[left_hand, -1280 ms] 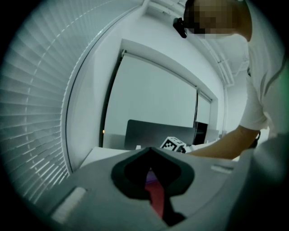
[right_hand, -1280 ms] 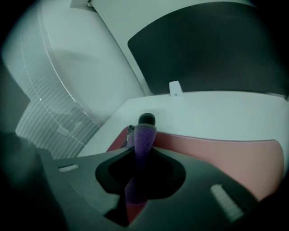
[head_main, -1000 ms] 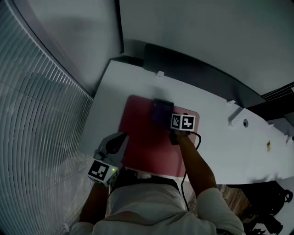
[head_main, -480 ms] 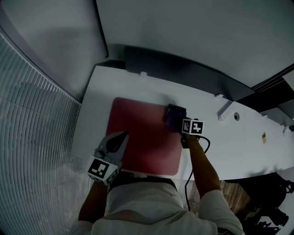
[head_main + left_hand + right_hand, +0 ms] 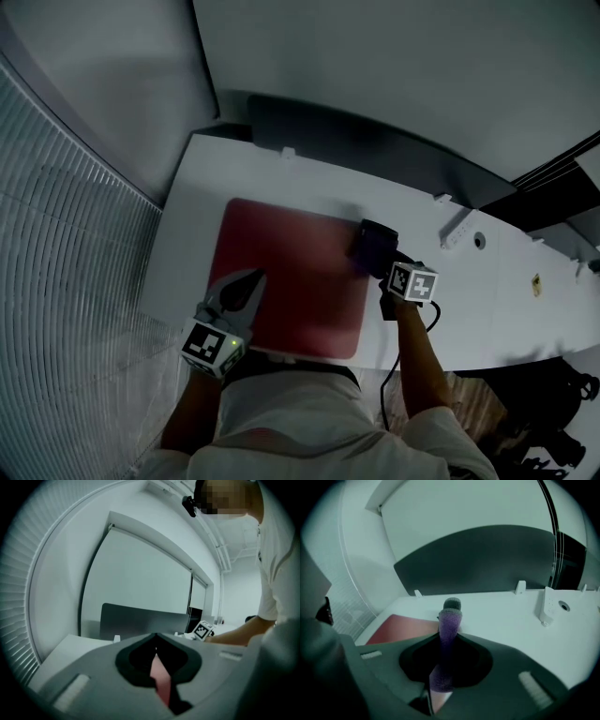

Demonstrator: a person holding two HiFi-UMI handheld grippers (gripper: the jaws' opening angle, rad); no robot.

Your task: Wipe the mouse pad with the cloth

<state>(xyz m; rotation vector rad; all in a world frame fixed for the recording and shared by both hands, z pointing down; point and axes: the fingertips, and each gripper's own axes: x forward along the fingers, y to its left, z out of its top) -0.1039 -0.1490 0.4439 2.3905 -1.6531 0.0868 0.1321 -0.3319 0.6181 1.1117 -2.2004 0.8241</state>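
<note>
A dark red mouse pad (image 5: 291, 281) lies on the white table (image 5: 525, 319). My right gripper (image 5: 380, 255) is shut on a purple cloth (image 5: 375, 244), which sits at the pad's far right edge, mostly over the bare table. In the right gripper view the cloth (image 5: 447, 634) stands up between the jaws, with the pad (image 5: 403, 625) to the left. My left gripper (image 5: 248, 284) rests on the pad's near left part, jaws together. The left gripper view shows only a sliver of pad (image 5: 159, 677) behind the closed tips.
A dark partition panel (image 5: 375, 150) runs along the table's far edge. A white socket block (image 5: 457, 230) sits on the table right of the cloth. A ribbed blind (image 5: 75, 281) fills the left side. A black cable (image 5: 384, 375) hangs by the right arm.
My right gripper has dragged the cloth rightward, from the pad's far middle to its right edge and onto the table. The left gripper has stayed on the pad.
</note>
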